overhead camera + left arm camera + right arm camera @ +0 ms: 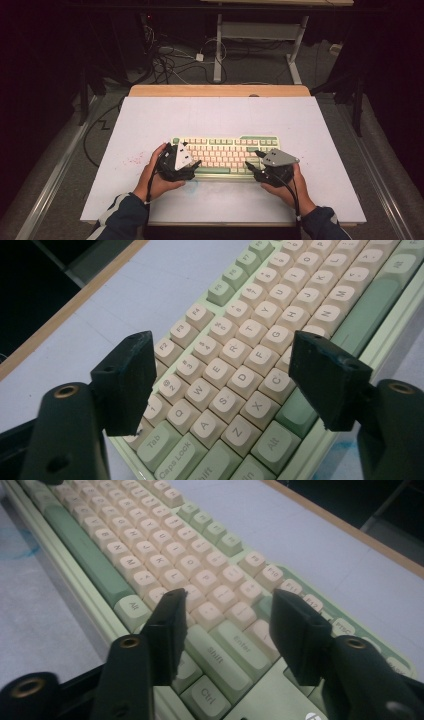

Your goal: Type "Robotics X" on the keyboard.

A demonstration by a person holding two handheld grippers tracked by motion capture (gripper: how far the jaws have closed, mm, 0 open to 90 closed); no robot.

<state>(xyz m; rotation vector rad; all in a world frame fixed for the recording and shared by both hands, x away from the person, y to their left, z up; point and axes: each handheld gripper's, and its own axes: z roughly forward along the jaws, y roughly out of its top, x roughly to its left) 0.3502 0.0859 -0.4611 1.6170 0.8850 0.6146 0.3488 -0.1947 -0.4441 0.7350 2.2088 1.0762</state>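
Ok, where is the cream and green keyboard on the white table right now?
The cream and green keyboard lies in the high view near the white table's front middle, between both grippers.

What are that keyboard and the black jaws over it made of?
Keyboard: seemingly matte plastic, cream and green moulded keycaps with printed legends. Left gripper and right gripper jaws: probably black hard plastic, dull, scuffed edges, brass-looking inserts.

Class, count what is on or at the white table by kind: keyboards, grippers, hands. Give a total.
Keyboard: 1
Grippers, left gripper and right gripper: 2
Hands, left hand and right hand: 2
Total: 5
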